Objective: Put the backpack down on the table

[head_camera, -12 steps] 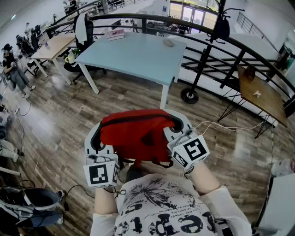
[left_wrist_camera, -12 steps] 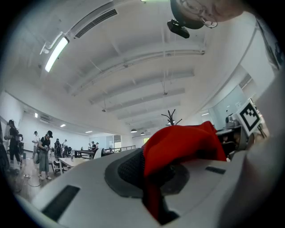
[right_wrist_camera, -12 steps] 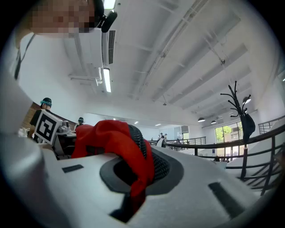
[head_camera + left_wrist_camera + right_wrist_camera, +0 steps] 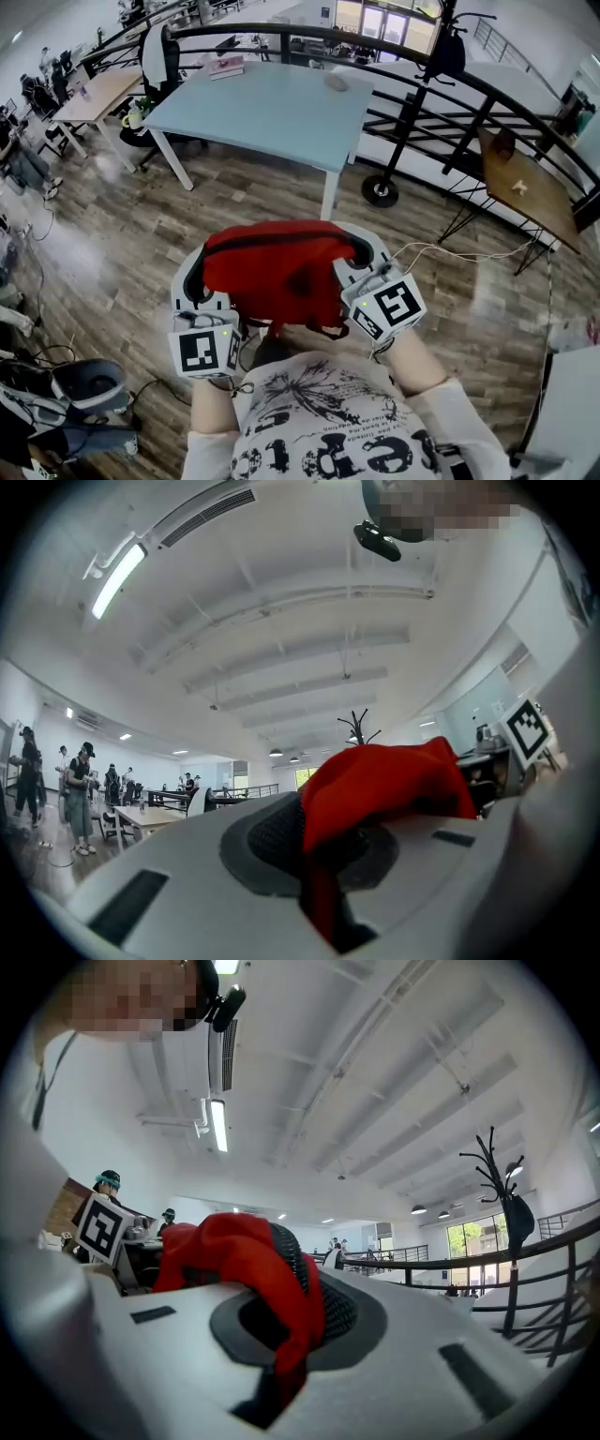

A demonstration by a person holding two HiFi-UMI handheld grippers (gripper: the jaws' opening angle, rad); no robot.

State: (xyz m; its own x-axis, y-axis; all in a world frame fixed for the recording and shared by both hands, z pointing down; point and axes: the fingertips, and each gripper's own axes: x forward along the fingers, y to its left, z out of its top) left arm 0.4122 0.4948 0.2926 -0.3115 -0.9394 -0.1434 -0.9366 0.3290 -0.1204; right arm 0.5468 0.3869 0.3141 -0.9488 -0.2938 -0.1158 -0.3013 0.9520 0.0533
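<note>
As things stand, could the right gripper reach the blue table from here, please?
Probably not yet: the right gripper, shut on the red backpack, is well short of the table; only wooden floor lies between.

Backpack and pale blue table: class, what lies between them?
Only bare wooden floor lies between the red backpack and the table, as the head view shows.

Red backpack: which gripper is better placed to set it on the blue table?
Left, marginally: the blue table lies ahead and leftward. Both left gripper and right gripper clamp the backpack, so they should move together.
</note>
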